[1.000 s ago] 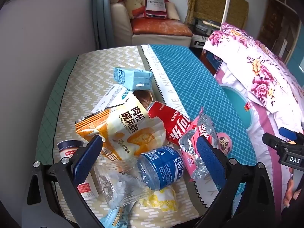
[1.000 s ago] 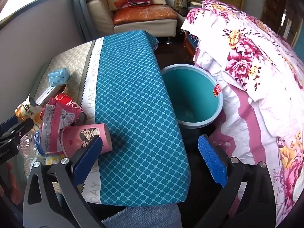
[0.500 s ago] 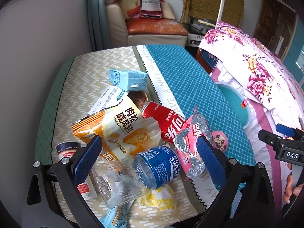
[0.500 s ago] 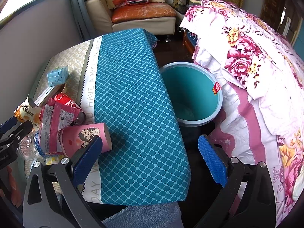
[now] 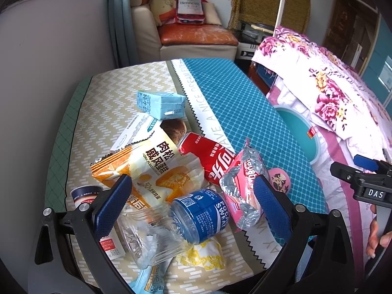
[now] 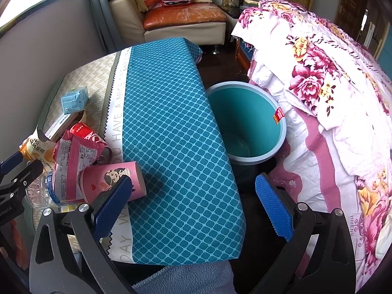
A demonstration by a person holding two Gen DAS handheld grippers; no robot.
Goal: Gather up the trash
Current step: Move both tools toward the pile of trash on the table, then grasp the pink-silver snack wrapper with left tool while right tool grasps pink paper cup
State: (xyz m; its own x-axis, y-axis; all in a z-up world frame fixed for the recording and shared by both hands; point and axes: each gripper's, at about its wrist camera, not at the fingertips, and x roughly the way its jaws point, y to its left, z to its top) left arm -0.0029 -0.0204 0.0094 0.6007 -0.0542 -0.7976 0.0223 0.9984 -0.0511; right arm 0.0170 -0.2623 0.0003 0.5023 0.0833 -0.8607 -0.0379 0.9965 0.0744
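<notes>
A heap of trash lies on the table's near left part: a crushed clear bottle with a blue label (image 5: pixel 196 214), a red can (image 5: pixel 210 158), a yellow snack bag (image 5: pixel 156 169), a pink foil wrapper (image 5: pixel 245 183), a pink paper cup (image 6: pixel 115 178) and a blue milk carton (image 5: pixel 161 104). My left gripper (image 5: pixel 188 203) is open and empty, just above the bottle. My right gripper (image 6: pixel 193 205) is open and empty over the table's near edge, to the right of the heap. A teal bin (image 6: pixel 247 122) stands on the floor right of the table.
The table carries a beige and teal cloth (image 6: pixel 169 122). A bed with a floral quilt (image 6: pixel 318 85) lies right of the bin. A sofa (image 6: pixel 183 22) stands beyond the table. A grey wall (image 5: pixel 49 61) runs along the left.
The left gripper has pulled back and risen slightly, so the heap sits lower in its view. The right gripper has drifted a little. Both stay open and the trash has not moved.
</notes>
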